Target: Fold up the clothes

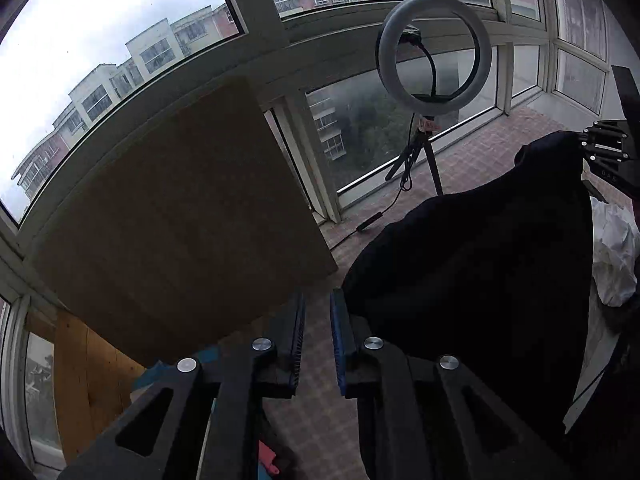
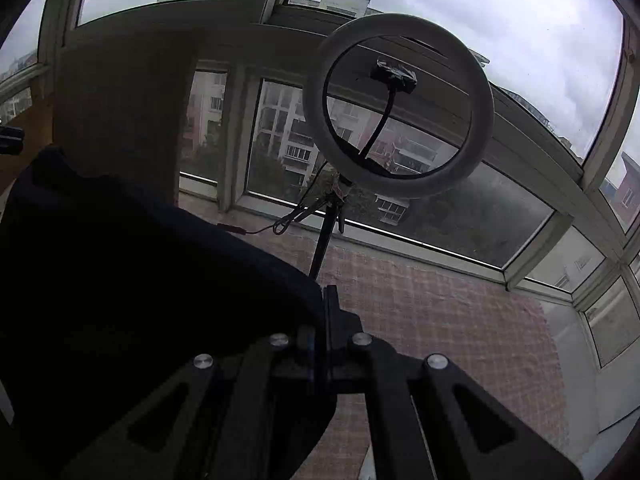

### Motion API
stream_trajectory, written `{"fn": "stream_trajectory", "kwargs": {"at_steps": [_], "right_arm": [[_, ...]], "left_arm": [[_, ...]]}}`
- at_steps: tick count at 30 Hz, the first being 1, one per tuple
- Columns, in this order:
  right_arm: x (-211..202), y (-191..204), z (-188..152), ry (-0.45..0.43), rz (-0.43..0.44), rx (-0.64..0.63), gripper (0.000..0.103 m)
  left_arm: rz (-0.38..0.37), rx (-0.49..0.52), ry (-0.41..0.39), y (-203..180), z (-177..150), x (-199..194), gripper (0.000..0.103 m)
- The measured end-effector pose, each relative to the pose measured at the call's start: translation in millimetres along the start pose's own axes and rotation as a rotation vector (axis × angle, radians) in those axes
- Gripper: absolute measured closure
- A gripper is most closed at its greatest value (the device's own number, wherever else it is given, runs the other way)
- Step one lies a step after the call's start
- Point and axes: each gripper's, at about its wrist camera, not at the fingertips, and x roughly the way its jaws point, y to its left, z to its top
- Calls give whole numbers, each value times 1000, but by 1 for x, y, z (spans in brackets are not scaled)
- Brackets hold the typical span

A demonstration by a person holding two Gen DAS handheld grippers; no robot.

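garment: your dark garment (image 1: 472, 264) hangs in the air to the right of your left gripper in the left wrist view, its top corner up at the other gripper; in the right wrist view it fills the lower left.
left gripper: your left gripper (image 1: 318, 336) has its jaws a narrow gap apart, blue pads facing each other, nothing between them; the cloth's edge sits just beside the right finger, and you cannot tell whether it touches.
right gripper: your right gripper (image 2: 320, 320) has its jaws pressed together, pinching the garment's edge.
table: your brown tabletop (image 1: 180, 220) lies to the left of the garment.
ring light: a ring light (image 2: 398, 106) on a tripod stands on the tiled floor (image 2: 440, 320) ahead of you, unlit, before the windows (image 1: 100, 40).
white cloth: a crumpled white cloth (image 1: 614, 252) shows at the far right of the left wrist view, behind the garment.
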Motion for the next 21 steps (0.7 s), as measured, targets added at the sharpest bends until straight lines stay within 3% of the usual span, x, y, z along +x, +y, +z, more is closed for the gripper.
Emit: {"fn": "stream_trajectory", "kwargs": {"at_steps": [3, 6, 8, 11, 15, 21], "right_arm": [[100, 7, -73, 251, -15, -1, 100], [137, -2, -120, 365, -22, 41, 100], [135, -12, -134, 392, -35, 64, 100], [121, -25, -144, 407, -30, 110, 100], [109, -27, -153, 404, -20, 117, 100], [111, -13, -146, 391, -13, 105, 100]], "left_arm": [[-64, -21, 167, -5, -49, 87, 91], [-144, -36, 246, -23, -91, 125, 90], [-181, -18, 252, -34, -98, 137, 88], [-230, 11, 239, -44, -94, 147, 71], [-289, 45, 223, -64, -84, 173, 70], [-277, 200, 251, -106, -78, 197, 70]]}}
